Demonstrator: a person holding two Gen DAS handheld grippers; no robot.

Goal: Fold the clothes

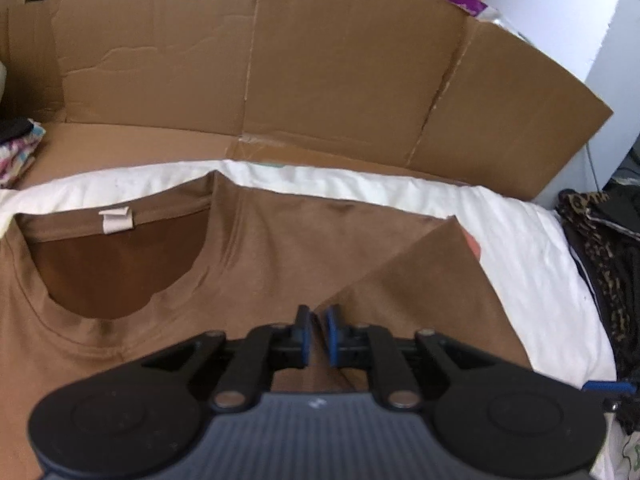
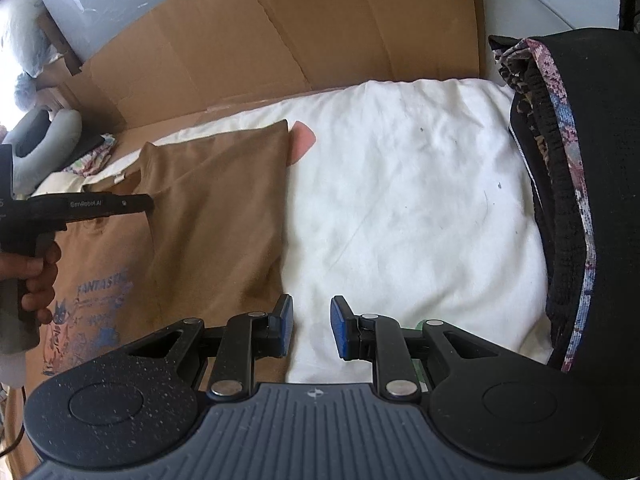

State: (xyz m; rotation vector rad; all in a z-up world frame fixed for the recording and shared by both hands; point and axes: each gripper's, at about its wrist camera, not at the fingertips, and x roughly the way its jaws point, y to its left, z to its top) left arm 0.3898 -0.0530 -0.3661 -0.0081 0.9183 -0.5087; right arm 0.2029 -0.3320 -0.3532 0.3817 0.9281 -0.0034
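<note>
White bedding covers the work surface, with flattened cardboard standing up behind it. Over the brown T-shirt, the left gripper points down at the cloth; its blue-padded jaws stand a narrow gap apart, and the edge of the folded-over flap runs right up to that gap, though I cannot tell whether the pads pinch any cloth. From the right wrist view, a hand holds that tool by its handle, its black body reaching across the shirt. The right gripper hangs over bare bedding just beside the shirt's right edge, jaws apart with nothing between them. The shirt lies spread on the bedding with its right side folded inward, collar toward the cardboard, a white label showing inside the neck and a faded blue print on the front. A pink corner peeks out from under the far fold. Dark patterned clothes are heaped at the right edge, and a floral cloth lies at the far left.
</note>
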